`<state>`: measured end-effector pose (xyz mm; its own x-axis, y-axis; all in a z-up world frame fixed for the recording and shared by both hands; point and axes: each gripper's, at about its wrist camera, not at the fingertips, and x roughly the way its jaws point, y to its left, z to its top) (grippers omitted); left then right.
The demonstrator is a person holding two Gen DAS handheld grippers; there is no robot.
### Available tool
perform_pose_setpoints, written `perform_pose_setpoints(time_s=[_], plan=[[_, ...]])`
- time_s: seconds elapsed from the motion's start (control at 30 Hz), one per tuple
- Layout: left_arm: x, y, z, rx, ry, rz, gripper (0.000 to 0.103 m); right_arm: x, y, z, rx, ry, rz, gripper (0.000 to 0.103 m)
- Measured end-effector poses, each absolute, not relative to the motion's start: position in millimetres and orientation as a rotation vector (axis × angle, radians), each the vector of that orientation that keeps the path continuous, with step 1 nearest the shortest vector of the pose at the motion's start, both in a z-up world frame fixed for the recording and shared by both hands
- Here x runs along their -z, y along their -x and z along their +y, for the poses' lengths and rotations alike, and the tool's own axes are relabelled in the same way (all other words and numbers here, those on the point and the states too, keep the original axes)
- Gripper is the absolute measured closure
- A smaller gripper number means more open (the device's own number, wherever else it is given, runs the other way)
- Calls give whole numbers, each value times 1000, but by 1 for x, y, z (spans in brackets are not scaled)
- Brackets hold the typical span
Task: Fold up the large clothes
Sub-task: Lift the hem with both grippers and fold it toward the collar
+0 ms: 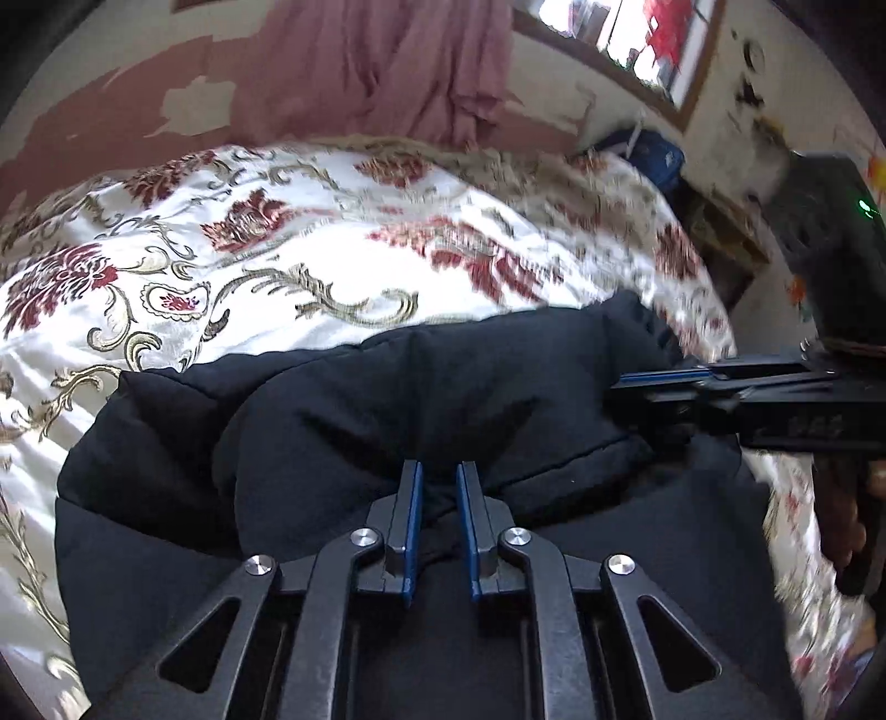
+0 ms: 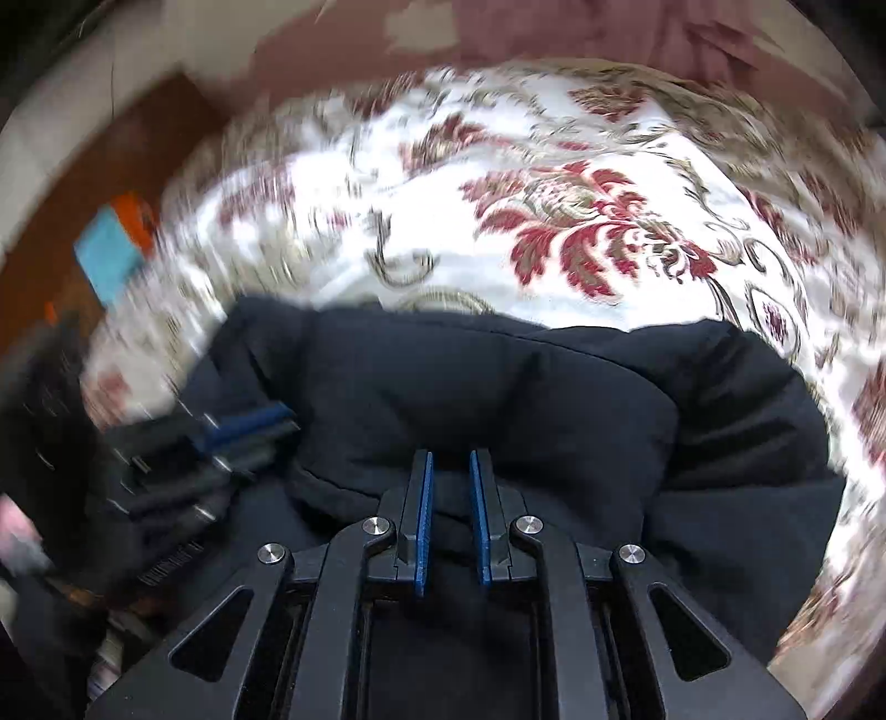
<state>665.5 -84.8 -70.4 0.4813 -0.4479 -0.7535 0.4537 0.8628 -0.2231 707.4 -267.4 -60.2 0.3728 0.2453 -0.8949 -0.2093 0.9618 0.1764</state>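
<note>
Looking down the left tongs [image 1: 440,471] onto a dark padded garment [image 1: 343,421], bunched and doubled over on the bed, lying across its floral bedspread [image 1: 310,221]. Fingers [image 1: 411,498] standing narrowly parted, blue pads facing each other, with a thick fold of the dark cloth sitting in the gap between them; gripping it or only straddling it, cannot tell. Garment spreading out ahead of and beneath these tongs, its far edge ending against the white and red pattern of the bedspread.

Coming in from the right side of the same view, the right tongs [image 1: 653,385], seen side-on, tips resting against the garment's right end, just beside a puffy roll of the cloth.

Switching to the right wrist view: right tongs [image 2: 451,462] pointing into the same garment [image 2: 554,399], fingers [image 2: 425,498] also a narrow slot apart, dark cloth lying in and under the slot; clamped or not, cannot tell. Blurring heavily at the left edge, but making out the left tongs [image 2: 249,426] pressed into the garment's left side. Bedspread [image 2: 554,194] showing beyond the garment's far edge.

Hanging behind the bed in the left wrist view, a pink curtain [image 1: 376,61], beside a window [image 1: 637,39].
</note>
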Motion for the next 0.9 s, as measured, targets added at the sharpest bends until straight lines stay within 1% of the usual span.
perform_pose_setpoints(time_s=[0.1,0.2,0.23,0.27,0.37,0.43,0.53,0.63,0.7,0.77,0.9], plan=[[81,-676,-81,573,-19,974,93,76,-711,-267,-313,-20,1187,91],[93,-686,-80,564,2,1011,95,99,-723,-276,-337,-122,1192,94],[96,-687,-83,552,-3,1013,96,104,-724,-278,-339,-144,1177,94],[100,-689,-85,536,-10,1010,96,108,-721,-277,-328,-150,1158,97],[110,-693,-92,492,-30,992,96,120,-710,-274,-293,-153,1080,98],[111,-689,-93,470,-36,966,96,117,-701,-269,-272,-121,1005,98],[92,-669,-83,504,-11,862,97,95,-682,-276,-315,-137,922,97],[66,-650,-75,599,35,750,97,74,-666,-294,-291,-119,896,97],[54,-651,-83,652,54,731,97,68,-660,-304,-258,-49,894,97],[49,-661,-98,666,40,764,97,71,-660,-314,-252,-35,917,98],[66,-687,-127,648,-50,931,97,81,-676,-328,-263,-64,958,98]])
